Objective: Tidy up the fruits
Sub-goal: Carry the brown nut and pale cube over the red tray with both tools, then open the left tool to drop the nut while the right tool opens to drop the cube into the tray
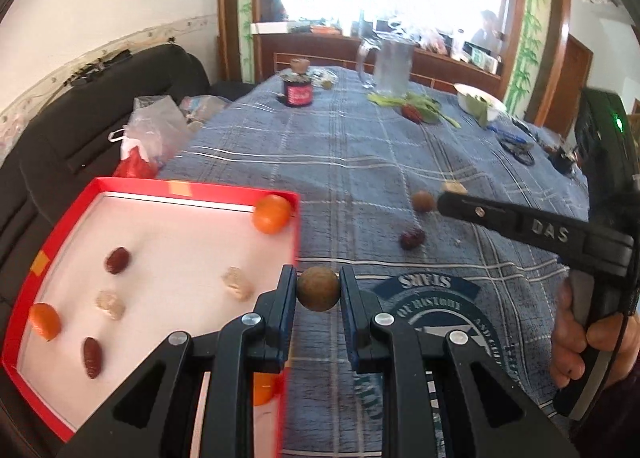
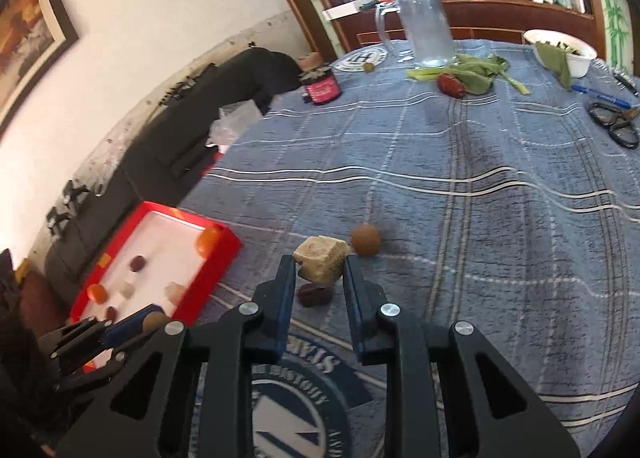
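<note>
Left gripper (image 1: 319, 290) fingers clamp brown ball; right gripper (image 2: 320, 272) fingers clamp beige cube.

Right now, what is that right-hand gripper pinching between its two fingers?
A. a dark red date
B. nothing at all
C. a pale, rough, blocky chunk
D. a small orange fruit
C: in the right wrist view the right gripper is shut on the pale blocky chunk, while a dark red date lies on the blue checked tablecloth just below it.
</note>
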A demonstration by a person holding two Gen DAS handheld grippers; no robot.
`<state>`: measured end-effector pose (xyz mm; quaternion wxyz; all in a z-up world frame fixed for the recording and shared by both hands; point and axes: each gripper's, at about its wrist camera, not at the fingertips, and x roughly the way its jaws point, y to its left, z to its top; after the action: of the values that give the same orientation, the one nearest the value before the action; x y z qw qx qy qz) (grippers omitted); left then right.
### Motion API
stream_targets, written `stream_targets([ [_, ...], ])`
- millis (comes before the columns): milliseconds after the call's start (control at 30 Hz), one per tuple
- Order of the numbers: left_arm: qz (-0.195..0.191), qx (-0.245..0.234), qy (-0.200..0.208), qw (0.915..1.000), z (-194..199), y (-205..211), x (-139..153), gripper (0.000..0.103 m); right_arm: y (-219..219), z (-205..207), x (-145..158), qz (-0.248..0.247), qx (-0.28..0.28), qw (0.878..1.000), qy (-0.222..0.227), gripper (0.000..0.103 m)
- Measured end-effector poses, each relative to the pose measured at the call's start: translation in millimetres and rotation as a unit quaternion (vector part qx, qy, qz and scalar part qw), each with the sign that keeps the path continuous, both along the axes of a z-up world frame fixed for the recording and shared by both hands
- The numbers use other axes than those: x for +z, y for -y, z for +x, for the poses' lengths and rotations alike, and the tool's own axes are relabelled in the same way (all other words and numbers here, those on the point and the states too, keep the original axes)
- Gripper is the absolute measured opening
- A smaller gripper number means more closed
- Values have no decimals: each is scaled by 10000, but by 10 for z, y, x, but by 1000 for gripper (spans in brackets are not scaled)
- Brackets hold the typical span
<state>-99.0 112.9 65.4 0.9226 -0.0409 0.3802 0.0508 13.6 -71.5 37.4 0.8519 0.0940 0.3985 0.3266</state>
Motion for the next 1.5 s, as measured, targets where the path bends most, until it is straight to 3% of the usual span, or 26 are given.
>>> stream_targets([
  [333, 38, 580, 112, 9982, -180, -526, 40, 20, -192, -124, -6, 477, 446, 9974, -299, 27],
  [600, 36, 1036, 141, 9945, -256, -917, 11, 20, -648, -317, 80, 832, 944, 9908, -505, 27],
  [800, 79, 1283, 105, 9916, -274, -1125, -47, 20, -1118, -420, 147, 748, 1287, 9880, -412, 27],
  [1033, 79, 1351, 25, 9908, -251, -1246, -111, 20, -1530, -355, 111, 441, 1259, 9903, -386, 27],
  [1500, 63, 1332, -281, 9907, -187, -1311, -213, 20, -1879, -299, -93, -27, 1311, 9901, -498, 27],
])
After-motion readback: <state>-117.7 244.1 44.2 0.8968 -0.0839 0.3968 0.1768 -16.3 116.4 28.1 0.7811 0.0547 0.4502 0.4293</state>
